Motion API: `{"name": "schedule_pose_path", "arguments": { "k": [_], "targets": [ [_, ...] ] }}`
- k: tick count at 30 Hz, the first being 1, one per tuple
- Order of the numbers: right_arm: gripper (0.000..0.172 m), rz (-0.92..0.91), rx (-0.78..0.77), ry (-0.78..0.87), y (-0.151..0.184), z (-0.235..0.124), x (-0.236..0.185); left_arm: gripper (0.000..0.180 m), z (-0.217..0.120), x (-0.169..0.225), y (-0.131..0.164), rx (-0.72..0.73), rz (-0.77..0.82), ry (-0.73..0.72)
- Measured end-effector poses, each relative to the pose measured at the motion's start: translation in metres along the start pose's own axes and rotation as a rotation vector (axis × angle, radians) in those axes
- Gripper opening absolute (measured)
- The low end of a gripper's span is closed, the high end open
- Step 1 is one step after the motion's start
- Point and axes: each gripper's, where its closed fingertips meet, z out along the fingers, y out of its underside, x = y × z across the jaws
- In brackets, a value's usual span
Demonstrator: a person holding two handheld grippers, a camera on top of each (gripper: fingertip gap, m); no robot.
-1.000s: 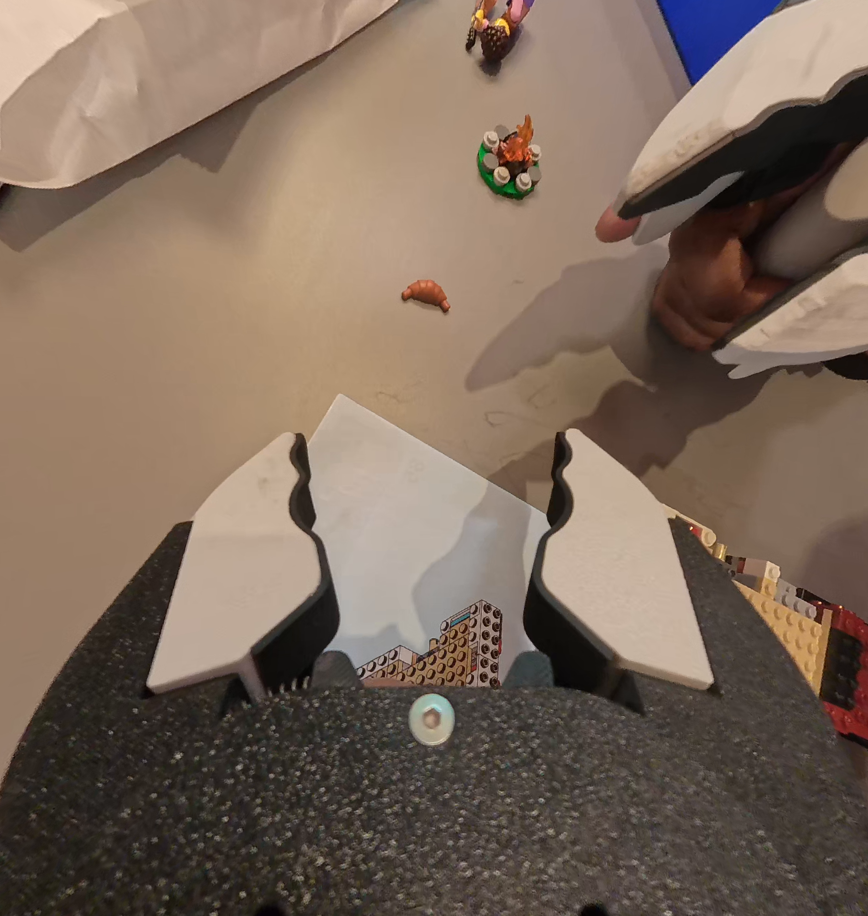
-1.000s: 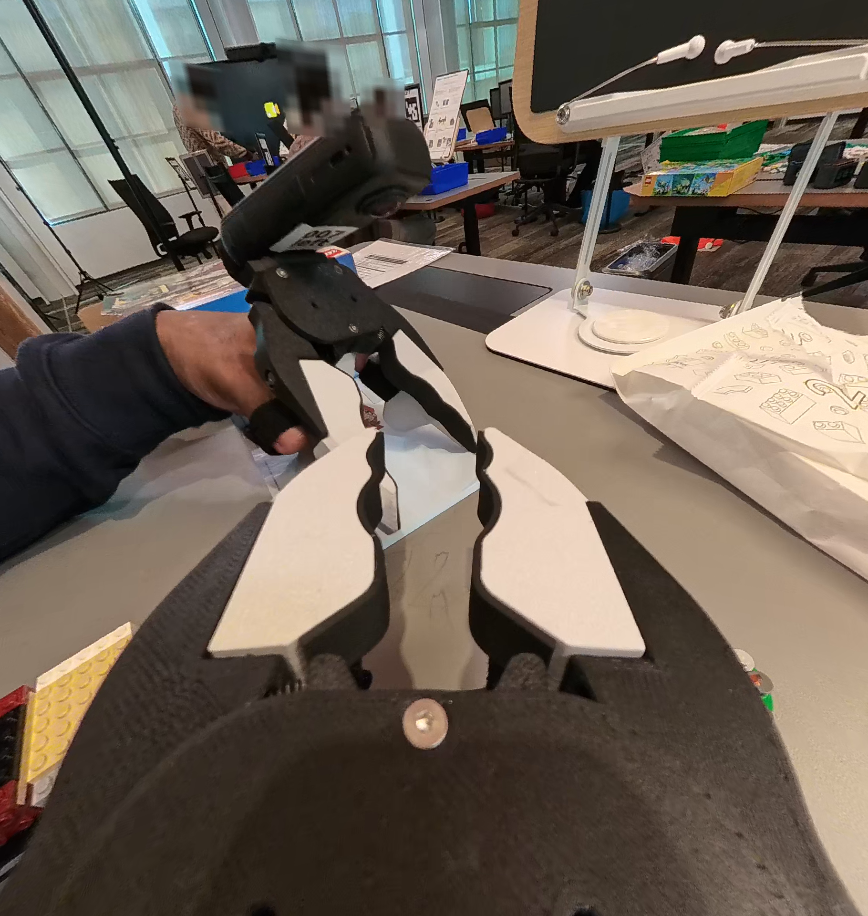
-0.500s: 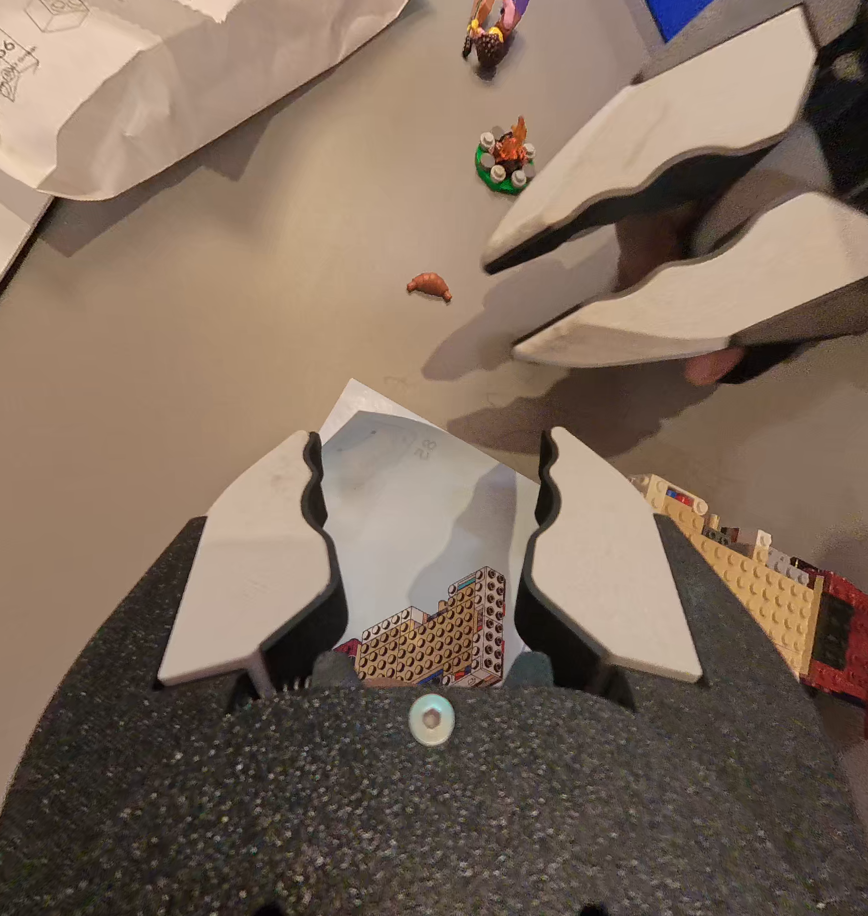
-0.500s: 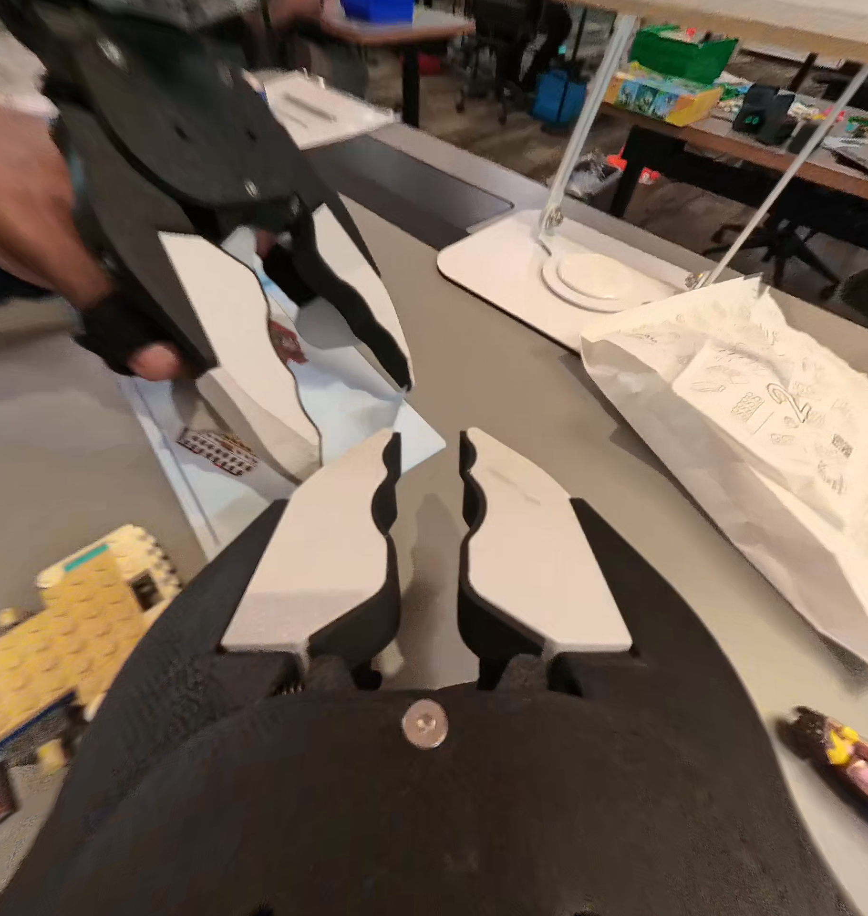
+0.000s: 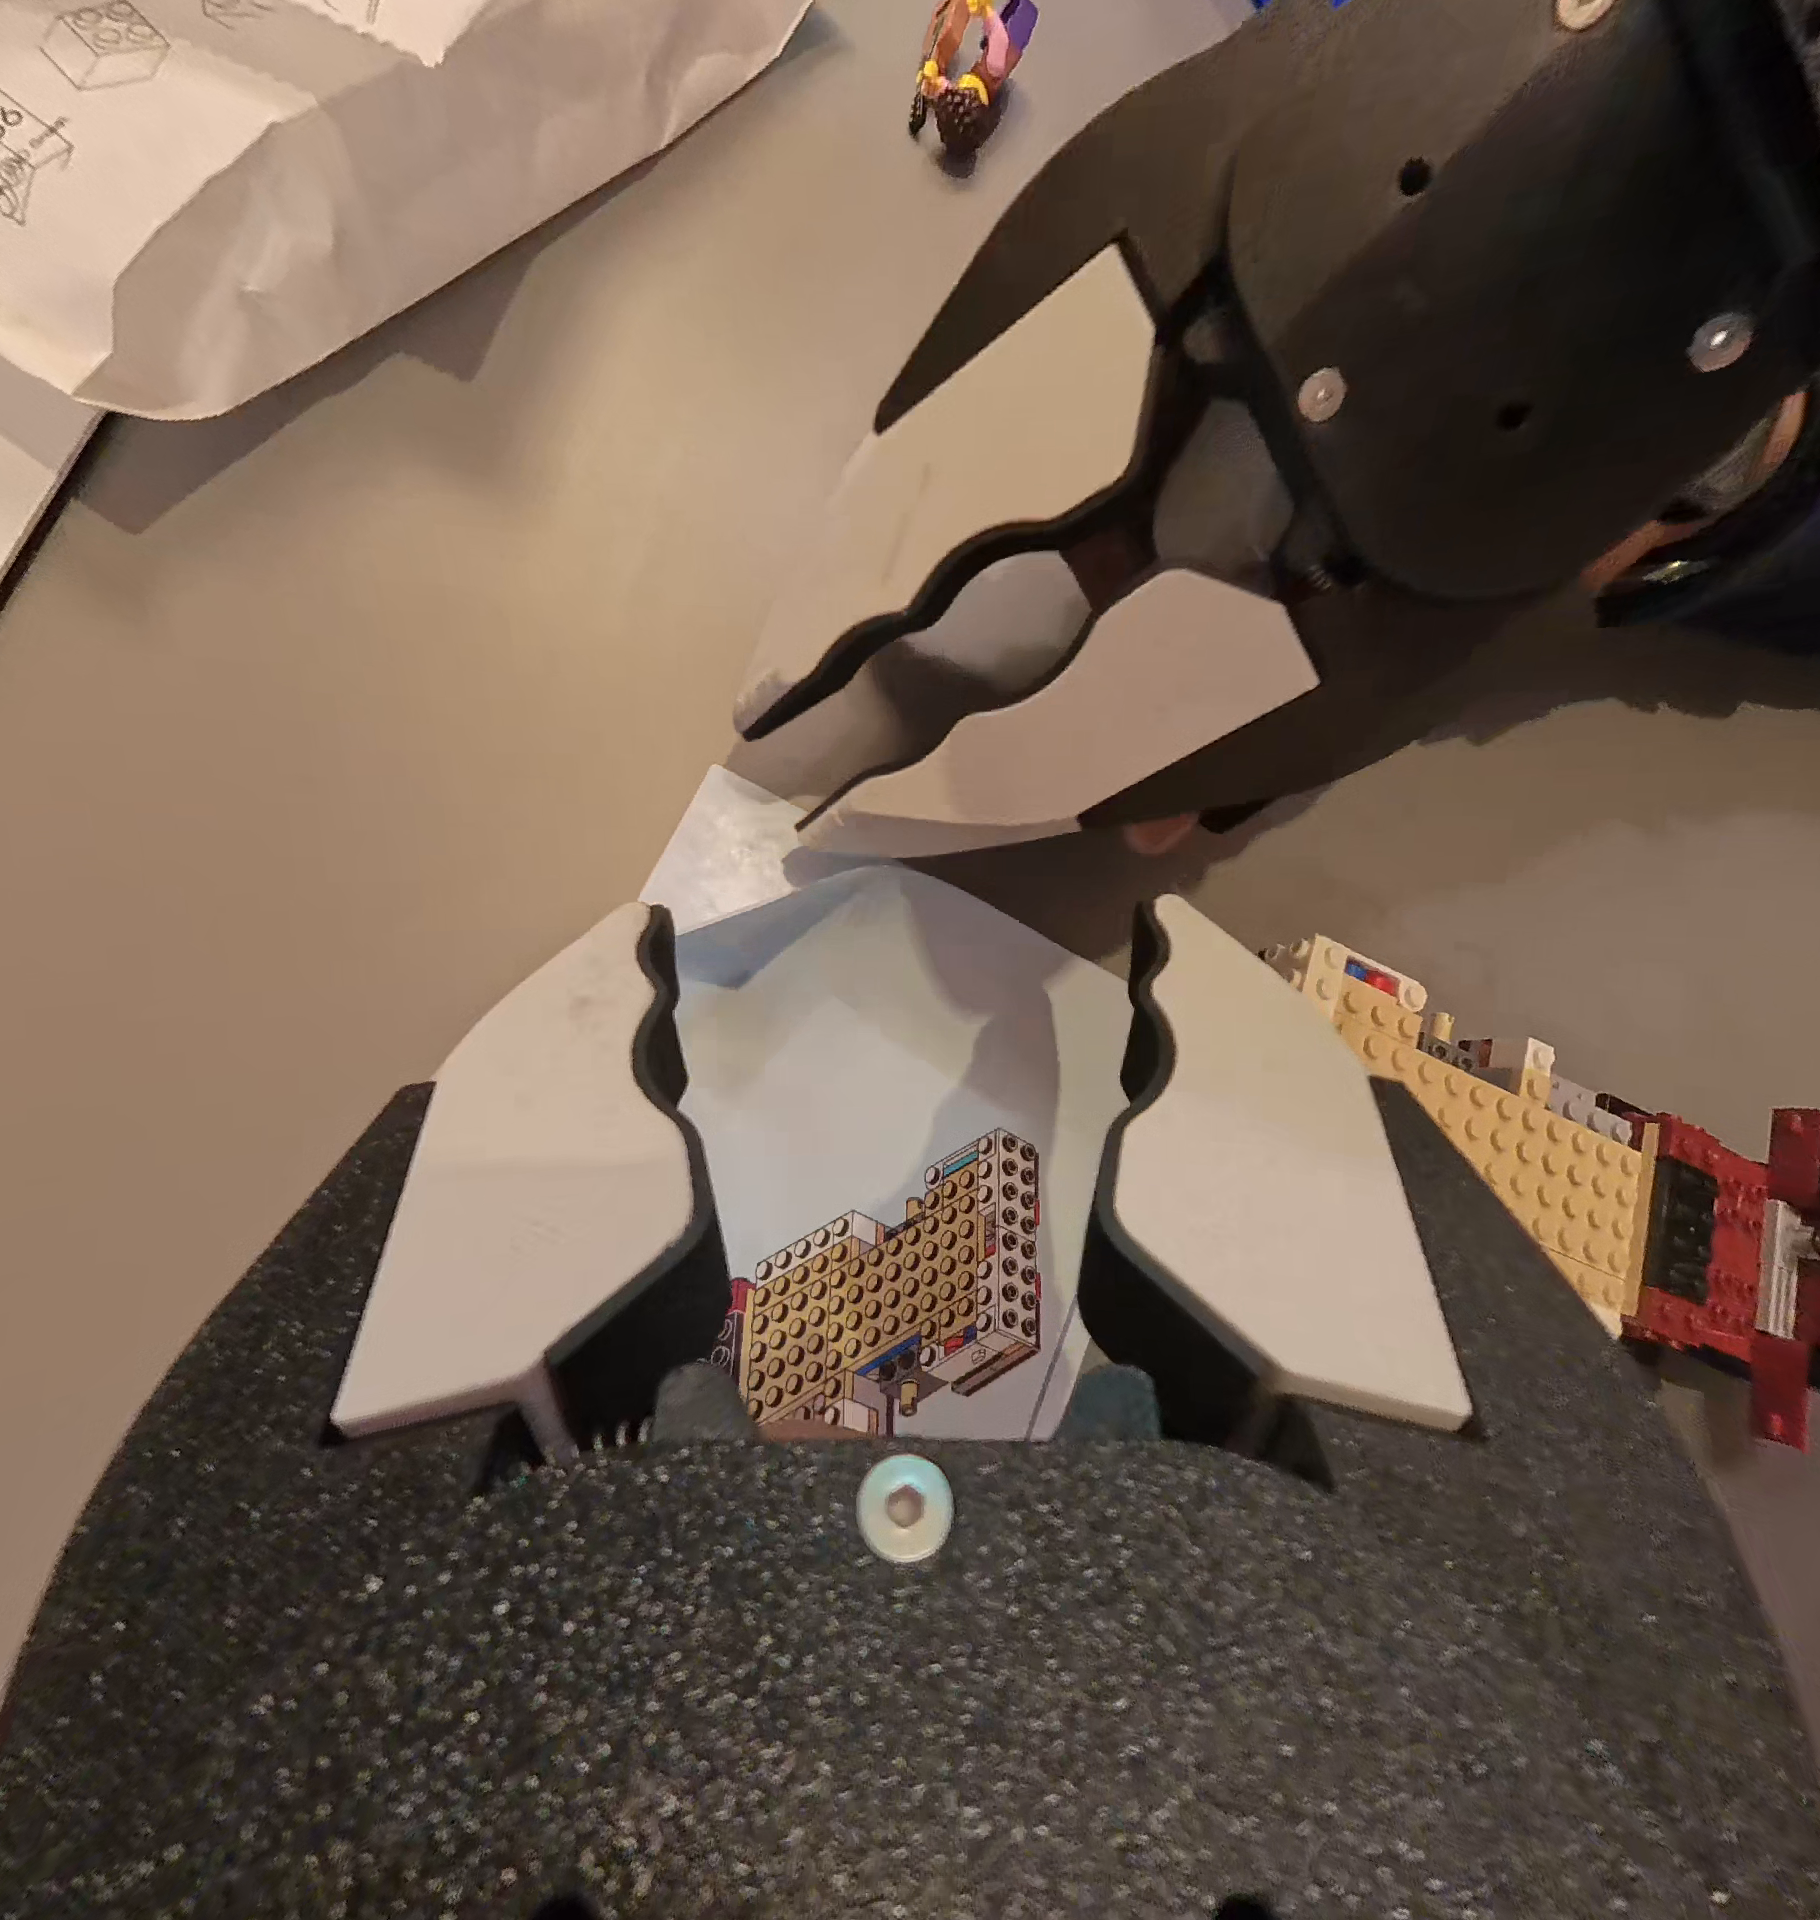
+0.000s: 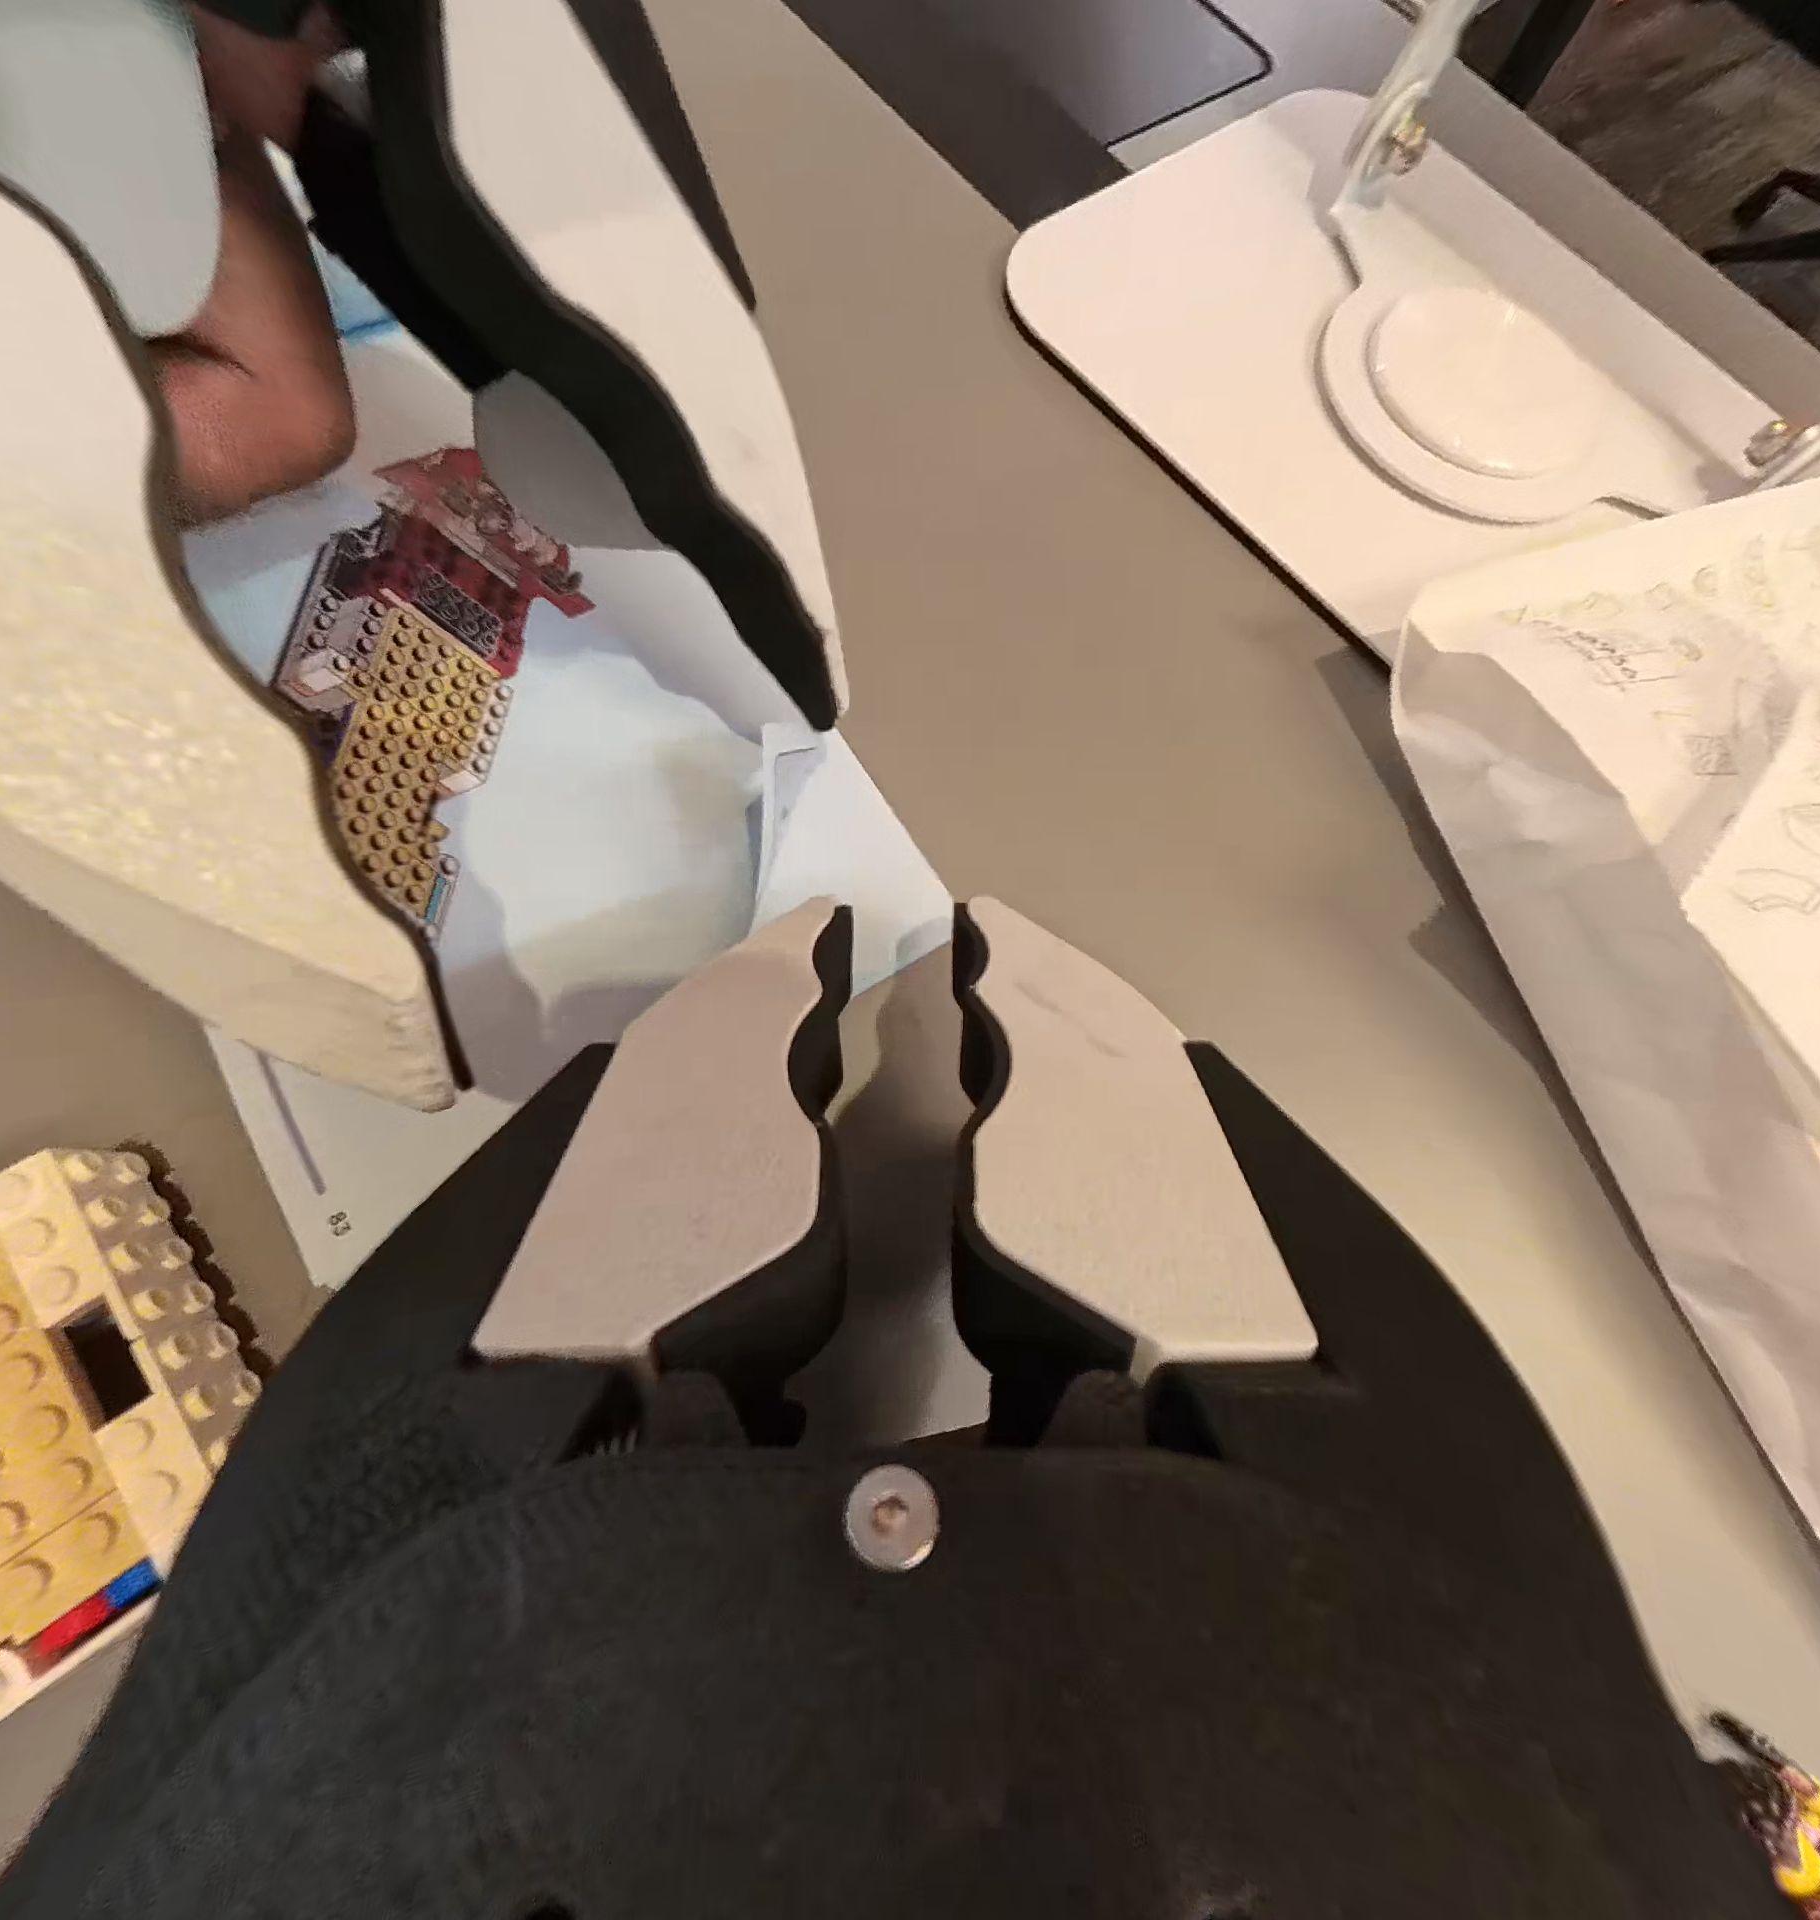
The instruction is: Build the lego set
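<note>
- Left tongs [image 5: 895, 925], mine: wide apart, straddling the open instruction booklet [image 5: 885, 1060]. The top page bows up between the two fingers. Can't tell if the pads actually press its edges, and nothing looks firmly held.
- Right tongs [image 6: 895, 914], mine: narrow, with a slim gap showing between the pads. The tips sit right at the booklet's far corner [image 5: 719, 852], low over the paper. I can't see any sheet pinched, so no grasp.
- Surface [image 5: 314, 727]: plain grey, carries everything here.
- White paper bag [image 5: 262, 187]: crumpled, with line drawings on it, well apart from both tongs on the far side.
- White stand base [image 6: 1405, 343]: flat plate with a round disc, beyond the bag, untouched.
- Booklet: lies flat under the left tongs, printed brick picture facing up, lower page flat on the surface.
- Brick build [image 5: 1529, 1174]: tan and red, just beside the booklet on the right tongs' side, touched by neither.
- Small toy figure [image 5: 973, 83]: lying down near the bag, far from the tongs.
</note>
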Motion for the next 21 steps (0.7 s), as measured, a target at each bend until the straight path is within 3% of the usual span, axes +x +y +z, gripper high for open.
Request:
{"name": "schedule_pose_path", "arguments": {
  "k": [9, 16, 21],
  "targets": [
    [0.018, -0.143, -0.023, -0.040, -0.004, 0.010, -0.027, 0.084, -0.020, -0.002, 0.000, 0.086, -0.056, -0.036],
    [0.017, -0.101, 0.075, -0.083, -0.035, 0.007, -0.058, 0.088, -0.064, 0.001, -0.008, 0.361, -0.215, -0.130],
    [0.016, -0.108, 0.132, -0.076, -0.054, 0.009, -0.076, 0.087, -0.104, 0.018, 0.003, 0.568, -0.319, -0.191]
  ]
}}
